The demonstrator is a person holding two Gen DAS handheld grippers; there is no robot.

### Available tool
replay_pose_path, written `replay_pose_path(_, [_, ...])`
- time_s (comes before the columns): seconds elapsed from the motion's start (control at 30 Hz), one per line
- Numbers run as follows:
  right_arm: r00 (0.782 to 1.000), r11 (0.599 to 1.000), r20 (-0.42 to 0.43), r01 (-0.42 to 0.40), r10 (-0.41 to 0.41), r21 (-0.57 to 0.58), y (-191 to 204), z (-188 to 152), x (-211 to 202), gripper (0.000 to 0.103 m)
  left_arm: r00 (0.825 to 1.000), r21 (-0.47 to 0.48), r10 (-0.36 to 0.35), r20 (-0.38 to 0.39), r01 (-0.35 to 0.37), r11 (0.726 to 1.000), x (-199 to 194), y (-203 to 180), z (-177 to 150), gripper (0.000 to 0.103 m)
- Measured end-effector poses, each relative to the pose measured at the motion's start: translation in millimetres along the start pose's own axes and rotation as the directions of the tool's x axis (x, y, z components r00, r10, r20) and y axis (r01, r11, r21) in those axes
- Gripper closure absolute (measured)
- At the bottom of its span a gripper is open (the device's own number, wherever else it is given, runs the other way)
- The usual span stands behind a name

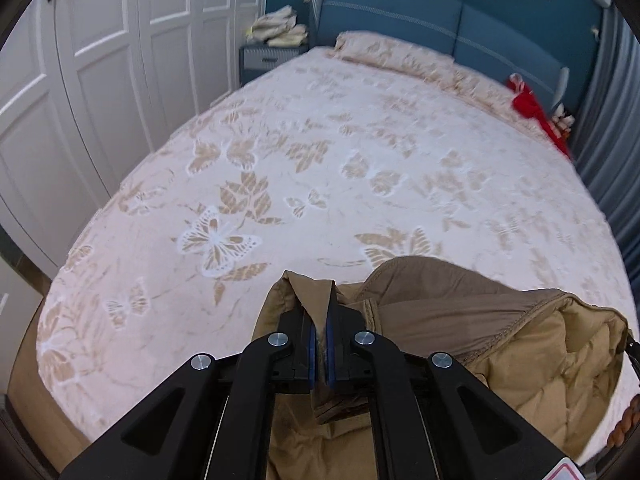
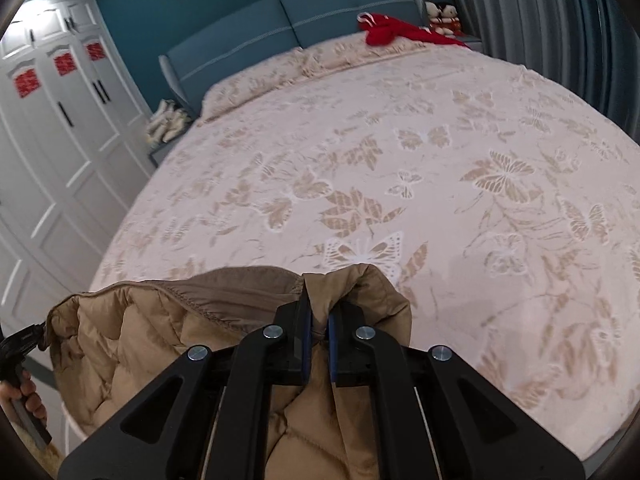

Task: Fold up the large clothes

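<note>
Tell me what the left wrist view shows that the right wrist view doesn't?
Only the left view shows the nightstand's front under a pile of cloths. Only the right view shows red stickers on the wardrobe, the stuffed toys clearly, and a person's hand. Both share the bed, a red garment and the tan jacket clamped in each hand-held gripper.

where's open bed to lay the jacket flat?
Both grippers, left gripper and right gripper, pinch the tan puffer jacket at the foot edge. The butterfly bedspread is bare from there up to the pillow roll. Crowded only at the headboard corner: red garment, plush dolls.
</note>
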State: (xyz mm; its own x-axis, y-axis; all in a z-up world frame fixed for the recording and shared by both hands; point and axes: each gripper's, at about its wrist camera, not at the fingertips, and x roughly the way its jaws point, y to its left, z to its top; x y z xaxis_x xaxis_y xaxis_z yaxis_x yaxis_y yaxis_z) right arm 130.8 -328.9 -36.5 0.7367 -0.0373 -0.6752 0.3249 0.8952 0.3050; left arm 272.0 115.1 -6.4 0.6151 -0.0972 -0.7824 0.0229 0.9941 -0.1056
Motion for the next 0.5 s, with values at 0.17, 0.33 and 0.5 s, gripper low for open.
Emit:
replay_pose_path(0.17, [0.997,0.999,-0.060,0.047,-0.047,0.011,-3.1,-1.0,49.5,0.098,0.996,0.028,0.052,-0.068,-0.050,0.998,53.6,-4.5,-2.0,0.099])
replay_pose_path(0.33, [0.992,0.997,-0.108,0.075,-0.072,0.018,-8.9,-8.7,82.3,0.098,0.988,0.050,0.089,-0.124,-0.083,0.995,95.6,-6.5,-14.6,0.098])
replay_pose_path(0.5, [0.985,0.995,-0.137,0.101,-0.102,-0.013,-10.7,-19.9,108.7,0.097,0.983,0.076,0.114,-0.147,-0.103,0.992,124.4,-11.8,-24.5,0.094])
